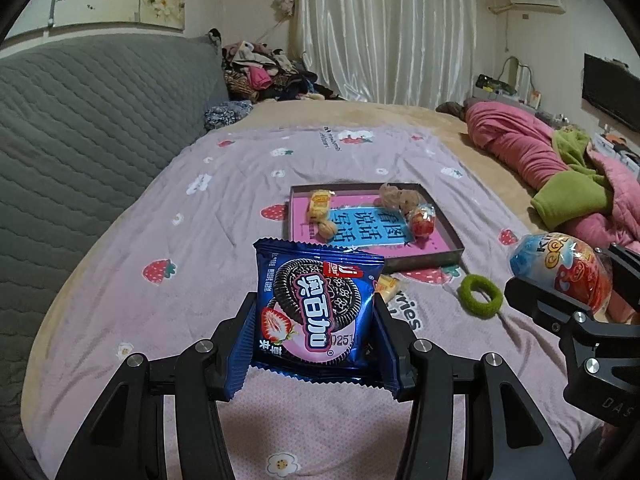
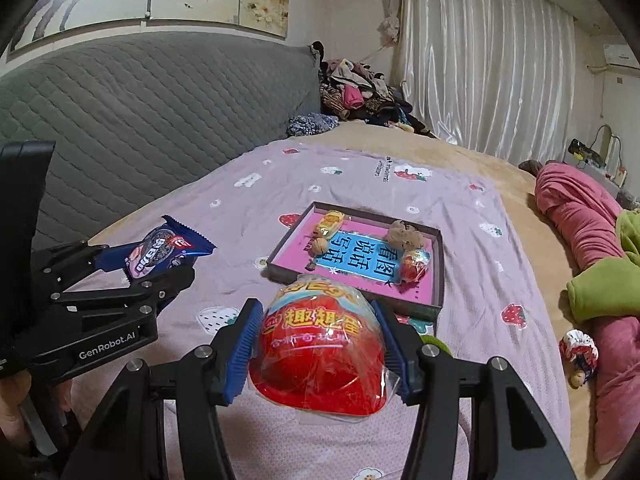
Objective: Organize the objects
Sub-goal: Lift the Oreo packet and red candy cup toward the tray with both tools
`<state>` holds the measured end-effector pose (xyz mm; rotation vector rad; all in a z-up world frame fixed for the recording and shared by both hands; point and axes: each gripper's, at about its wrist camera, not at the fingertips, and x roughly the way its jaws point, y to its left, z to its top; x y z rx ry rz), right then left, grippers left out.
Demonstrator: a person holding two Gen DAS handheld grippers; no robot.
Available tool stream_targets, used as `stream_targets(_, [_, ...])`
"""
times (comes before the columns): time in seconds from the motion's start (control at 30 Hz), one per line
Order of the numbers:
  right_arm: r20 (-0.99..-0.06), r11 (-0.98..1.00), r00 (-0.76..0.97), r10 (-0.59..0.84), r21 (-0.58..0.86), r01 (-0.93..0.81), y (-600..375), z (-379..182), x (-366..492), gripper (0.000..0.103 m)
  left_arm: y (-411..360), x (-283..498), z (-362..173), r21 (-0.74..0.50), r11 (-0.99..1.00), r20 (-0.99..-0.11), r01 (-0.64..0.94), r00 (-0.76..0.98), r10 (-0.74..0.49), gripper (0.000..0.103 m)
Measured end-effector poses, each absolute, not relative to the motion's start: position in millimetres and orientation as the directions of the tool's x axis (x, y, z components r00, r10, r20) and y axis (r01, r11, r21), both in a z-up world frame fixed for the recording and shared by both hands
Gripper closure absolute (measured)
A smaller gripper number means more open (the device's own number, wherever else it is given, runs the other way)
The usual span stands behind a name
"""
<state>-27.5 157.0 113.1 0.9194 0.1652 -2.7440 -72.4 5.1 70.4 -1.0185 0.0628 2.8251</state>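
My right gripper (image 2: 318, 344) clamped the red toy egg (image 2: 320, 354) above the sheet (image 2: 480, 280); my left gripper (image 2: 154, 268) gripped a cookie packet (image 2: 160, 254).

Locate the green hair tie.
Left wrist view: the green hair tie lies on the bedspread, right of the cookie packet, just before the tray's near corner.

Support: bed (image 1: 400, 116) spread with a pink strawberry-print sheet (image 1: 192, 248).
Sheet centre: shallow box lid (image 1: 436, 258), pink inside.
Lid's 5 o'clock: green hair tie (image 1: 480, 295) lying flat.
Lid's 7 o'clock: yellow wrapped candy (image 1: 389, 286) just beside its near wall.
Bed's 3 o'clock: heaped pink and green quilt (image 1: 532, 152).
Bed's 11 o'clock: clothes pile (image 1: 260, 72).
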Motion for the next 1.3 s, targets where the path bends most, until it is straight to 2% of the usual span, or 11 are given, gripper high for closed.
stream_targets(1.3, [-0.570, -0.971, -0.801, -0.184, -0.022, 0.239, 168.6, 129.4, -62.7, 0.047, 17.7, -114.4, 83.1, 0.005, -0.989, -0.635, -0.149, -0.764, 0.111, 0.049])
